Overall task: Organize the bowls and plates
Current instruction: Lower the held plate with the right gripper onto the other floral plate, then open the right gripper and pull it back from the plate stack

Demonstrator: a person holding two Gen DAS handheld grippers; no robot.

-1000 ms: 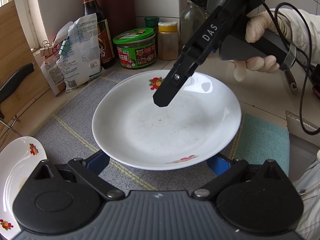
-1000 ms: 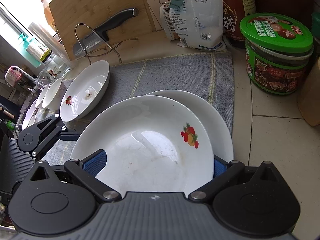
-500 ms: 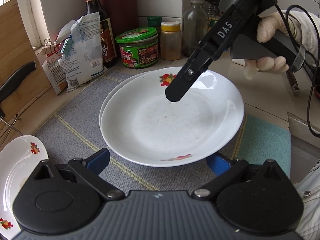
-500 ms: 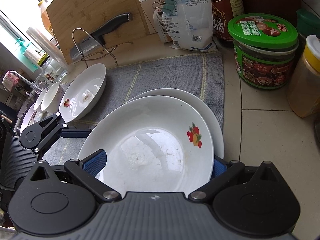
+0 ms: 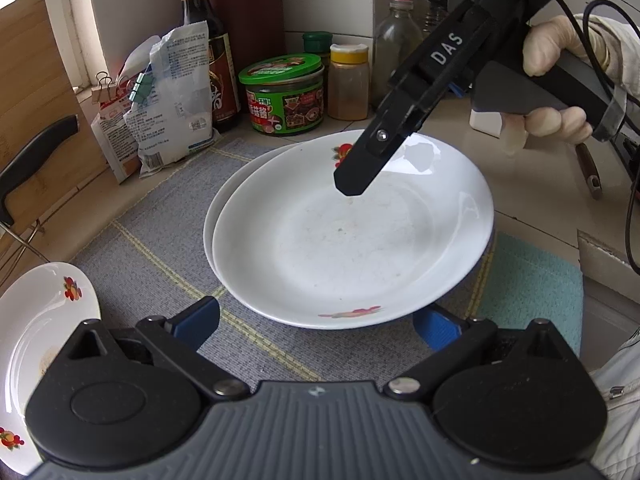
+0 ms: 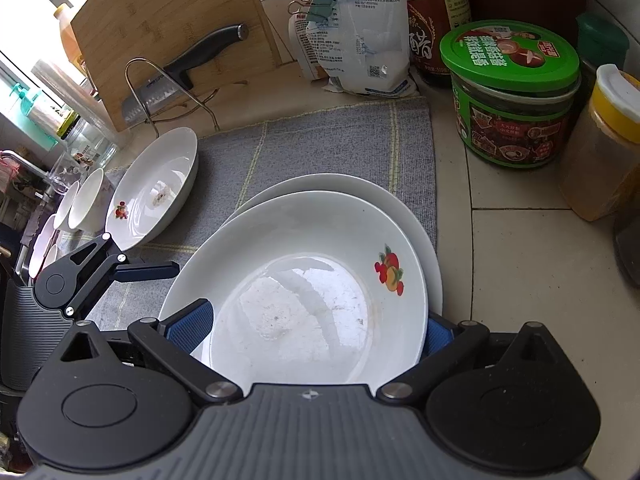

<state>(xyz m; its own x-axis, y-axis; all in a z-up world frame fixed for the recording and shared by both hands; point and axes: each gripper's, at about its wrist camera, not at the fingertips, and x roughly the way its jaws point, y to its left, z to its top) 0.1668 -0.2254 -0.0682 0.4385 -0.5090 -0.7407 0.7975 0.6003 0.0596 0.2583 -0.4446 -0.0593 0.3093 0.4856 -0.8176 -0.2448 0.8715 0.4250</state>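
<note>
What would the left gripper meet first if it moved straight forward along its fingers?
Probably the near rim of the upper plate, which lies between the open left gripper fingers' line; it is stacked on a second plate. Depth is unclear, so the fingers might pass under it.

Open grey mat [image 6: 332, 148] ahead-left of right tongs [image 6: 316, 332], betw. stacked plates [image 6: 320, 264] and side plate [image 6: 156, 188]. Ahead-right blocked: green jar [image 6: 512, 96], spice jar [image 6: 600, 148], bag [image 6: 360, 28]. Far left: board [image 6: 168, 20] w/ knife [image 6: 188, 68]. Left tongs [image 5: 316, 320] open, plates betw. fingers.
</note>
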